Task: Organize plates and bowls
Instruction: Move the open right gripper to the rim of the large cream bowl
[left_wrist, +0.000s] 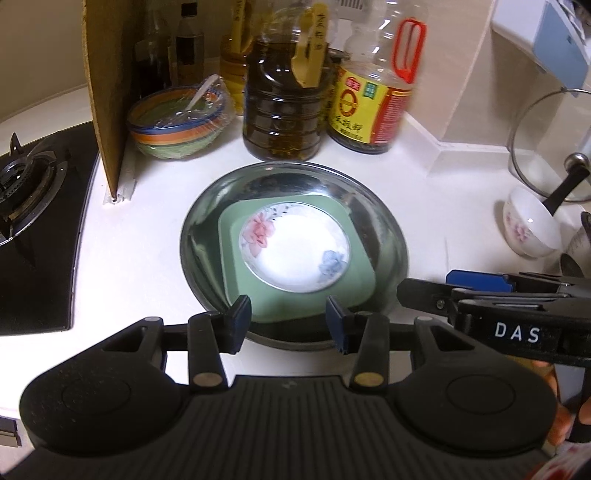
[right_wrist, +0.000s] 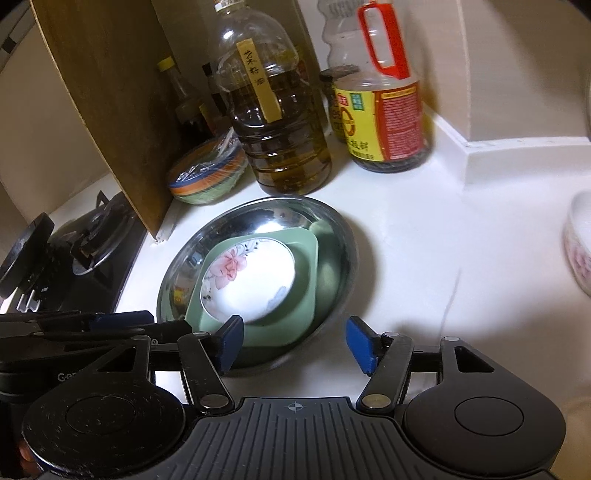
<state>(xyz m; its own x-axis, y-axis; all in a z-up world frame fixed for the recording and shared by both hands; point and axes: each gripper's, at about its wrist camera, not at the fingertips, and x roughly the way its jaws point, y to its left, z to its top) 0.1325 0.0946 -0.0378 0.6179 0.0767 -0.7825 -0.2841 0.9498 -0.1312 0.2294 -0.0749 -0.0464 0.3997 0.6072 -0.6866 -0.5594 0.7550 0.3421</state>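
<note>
Left gripper (left_wrist: 288, 325): angled downward over the white desk (left_wrist: 443, 177), fingers (left_wrist: 238, 319) partly spread, holding nothing. Right gripper (right_wrist: 293, 341): likewise angled down, alongside, fingers spread wider, empty. Just beyond both fingertips: steel basin (left_wrist: 388, 218) containing green square plate (left_wrist: 354, 291), floral dish (left_wrist: 295, 251) nested on top. Floral bowl (left_wrist: 532, 225): well right of fingers.

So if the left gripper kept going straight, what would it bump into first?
Probably the green square plate nested in the metal dish, right ahead of the open left gripper. Depth is hard to judge; the dish's near rim might come first.
</note>
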